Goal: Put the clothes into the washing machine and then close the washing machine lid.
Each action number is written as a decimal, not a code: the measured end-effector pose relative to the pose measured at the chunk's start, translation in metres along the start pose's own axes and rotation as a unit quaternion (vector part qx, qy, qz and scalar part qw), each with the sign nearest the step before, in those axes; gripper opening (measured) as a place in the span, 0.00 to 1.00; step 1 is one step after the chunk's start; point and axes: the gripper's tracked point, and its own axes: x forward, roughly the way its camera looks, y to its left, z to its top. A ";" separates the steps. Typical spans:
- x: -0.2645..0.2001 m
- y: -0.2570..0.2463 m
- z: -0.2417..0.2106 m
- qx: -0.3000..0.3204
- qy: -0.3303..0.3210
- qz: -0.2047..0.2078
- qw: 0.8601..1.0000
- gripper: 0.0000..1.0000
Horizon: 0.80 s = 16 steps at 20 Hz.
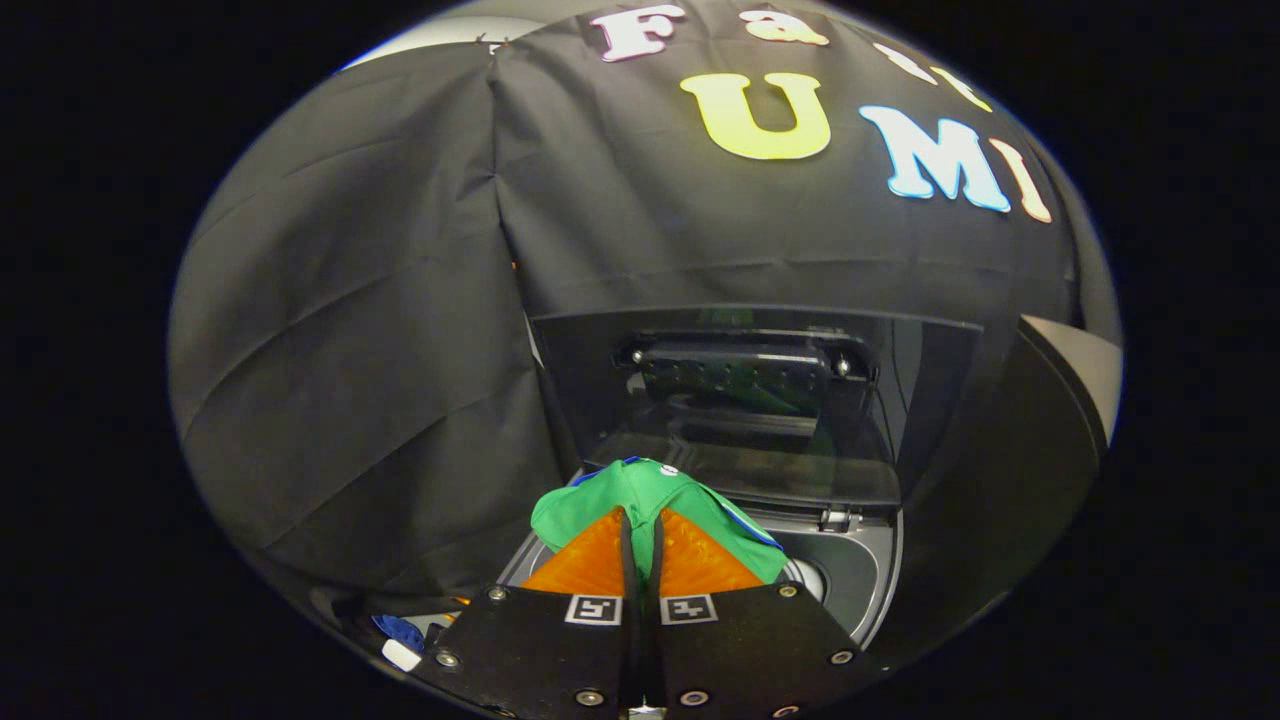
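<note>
green garment (640, 495) — pinched between tongs (640, 525)

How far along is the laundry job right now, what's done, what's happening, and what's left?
Done: the washing machine lid stands raised, so the tub opening is clear for loading. In hand: the gripper is shut on a green garment, both fingers pressing it, held at the front edge of the opening. Left: drop the garment into the tub, let go, then close the lid. Whether other clothes are already inside cannot be told.
</note>
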 end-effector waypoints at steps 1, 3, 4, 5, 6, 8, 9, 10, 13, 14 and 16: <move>0.004 -0.002 -0.006 0.004 0.005 -0.005 1.000 0.00; 0.011 -0.005 -0.013 0.005 0.009 -0.014 1.000 0.00; 0.013 -0.006 -0.016 0.006 0.009 -0.017 1.000 0.00; 0.017 -0.007 -0.021 0.006 0.009 -0.022 1.000 0.00; 0.020 -0.008 -0.026 0.007 0.013 -0.027 1.000 0.00; 0.027 -0.012 -0.037 0.007 0.018 -0.036 0.999 0.00; 0.030 -0.015 -0.043 0.006 0.022 -0.042 0.999 0.00; 0.032 -0.016 -0.049 0.007 0.026 -0.046 0.999 0.00; 0.041 -0.021 -0.066 0.010 0.043 -0.056 0.997 0.00; 0.044 -0.022 -0.073 0.010 0.050 -0.059 0.997 0.00; 0.049 -0.025 -0.083 0.010 0.061 -0.066 0.996 0.00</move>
